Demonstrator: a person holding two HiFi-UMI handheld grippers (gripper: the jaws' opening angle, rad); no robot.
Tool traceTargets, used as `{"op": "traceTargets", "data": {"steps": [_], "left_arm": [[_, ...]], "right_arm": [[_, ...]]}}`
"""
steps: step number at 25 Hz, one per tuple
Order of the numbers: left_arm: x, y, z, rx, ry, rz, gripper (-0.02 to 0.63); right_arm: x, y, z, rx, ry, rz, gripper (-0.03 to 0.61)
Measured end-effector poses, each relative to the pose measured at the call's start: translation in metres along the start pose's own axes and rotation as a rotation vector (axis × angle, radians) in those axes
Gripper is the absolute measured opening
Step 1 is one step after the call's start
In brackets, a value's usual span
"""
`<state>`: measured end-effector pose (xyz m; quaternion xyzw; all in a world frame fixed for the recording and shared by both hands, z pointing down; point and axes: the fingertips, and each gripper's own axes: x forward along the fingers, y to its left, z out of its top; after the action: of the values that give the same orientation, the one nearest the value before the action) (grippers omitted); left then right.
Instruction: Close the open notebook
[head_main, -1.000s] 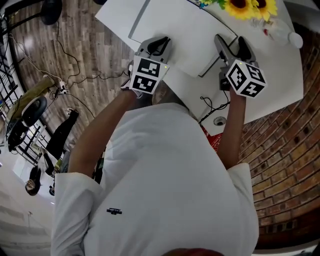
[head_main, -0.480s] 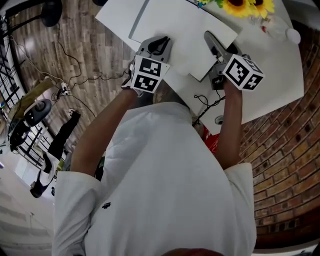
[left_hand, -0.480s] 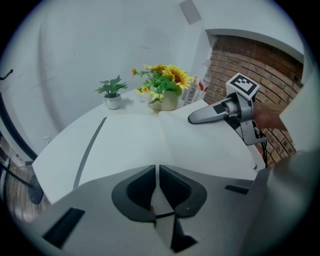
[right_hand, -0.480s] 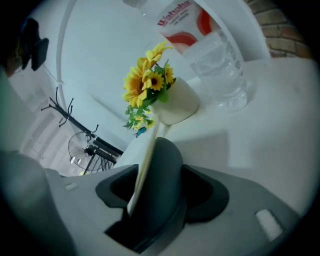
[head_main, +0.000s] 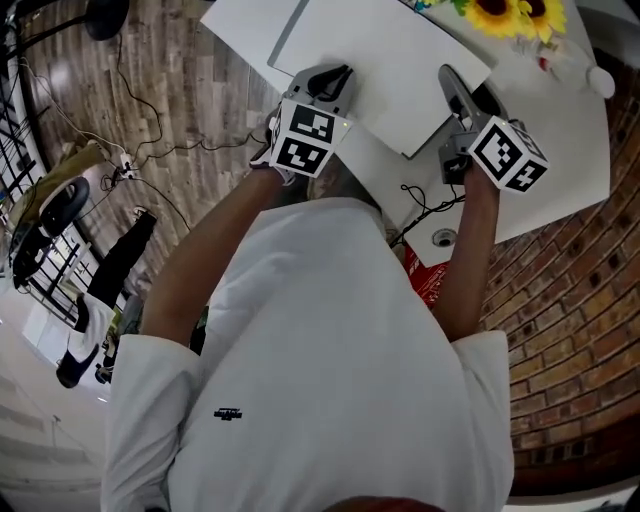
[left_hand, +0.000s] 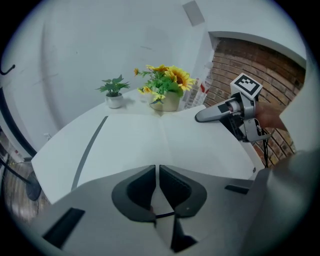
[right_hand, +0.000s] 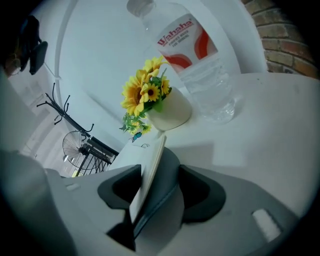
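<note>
Notebook (head_main: 380, 60) lies open on the white table (head_main: 565, 150), spread between your two tools, with its crease running away from you.

Left gripper (left_hand: 156, 170): jaws together, nothing between them. The tips sit at the near edge of the left-hand page; I cannot tell whether they press on it.

Right gripper (right_hand: 159, 172): jaws have just been closing. The notebook's right-hand edge now stands pinched between the pads, tilted up off the table.

Handling, as I judge it: light and thin, with floppy pages over a somewhat stiffer cover (loose pages may fan or slip if you catch only a few). Hold cover and pages together at the outer edge, as you have it.

Mind the water bottle (right_hand: 200, 70) and flower pot (right_hand: 167, 112) just beyond.
</note>
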<state>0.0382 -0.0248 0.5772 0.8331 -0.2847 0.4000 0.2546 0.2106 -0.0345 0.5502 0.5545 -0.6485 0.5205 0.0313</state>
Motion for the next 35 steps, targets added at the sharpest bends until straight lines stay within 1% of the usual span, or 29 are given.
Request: {"op": "traceTargets", "data": {"steps": [4,11,13,18,23,28,31,35], "left_arm": [[-0.003,0.001,0.0,-0.016,0.01,-0.002,0.031],[-0.001,0.002,0.002,-0.056,0.025,-0.017,0.029],[0.0,0.002,0.002,-0.057,0.037,-0.024,0.029],[-0.004,0.002,0.002,-0.028,0.073,-0.042,0.023],[-0.013,0.013,0.01,-0.039,0.047,-0.024,0.02],[-0.025,0.021,0.003,-0.061,0.058,-0.018,0.02],[-0.028,0.023,0.003,-0.069,0.054,-0.02,0.02],[-0.033,0.032,-0.002,-0.082,0.045,-0.002,0.02]], "right_arm": [[-0.01,0.004,0.009,-0.007,-0.045,-0.031,0.226],[-0.015,0.024,0.021,-0.017,-0.079,-0.031,0.181],[-0.016,0.026,0.022,-0.025,-0.081,-0.036,0.178],[-0.019,0.039,0.025,-0.035,-0.083,-0.043,0.175],[-0.018,0.055,0.036,0.008,-0.091,-0.027,0.172],[-0.02,0.069,0.042,0.023,-0.098,-0.026,0.169],[-0.021,0.076,0.05,-0.028,-0.088,-0.068,0.165],[-0.015,0.08,0.05,-0.145,-0.051,-0.15,0.158]]}}
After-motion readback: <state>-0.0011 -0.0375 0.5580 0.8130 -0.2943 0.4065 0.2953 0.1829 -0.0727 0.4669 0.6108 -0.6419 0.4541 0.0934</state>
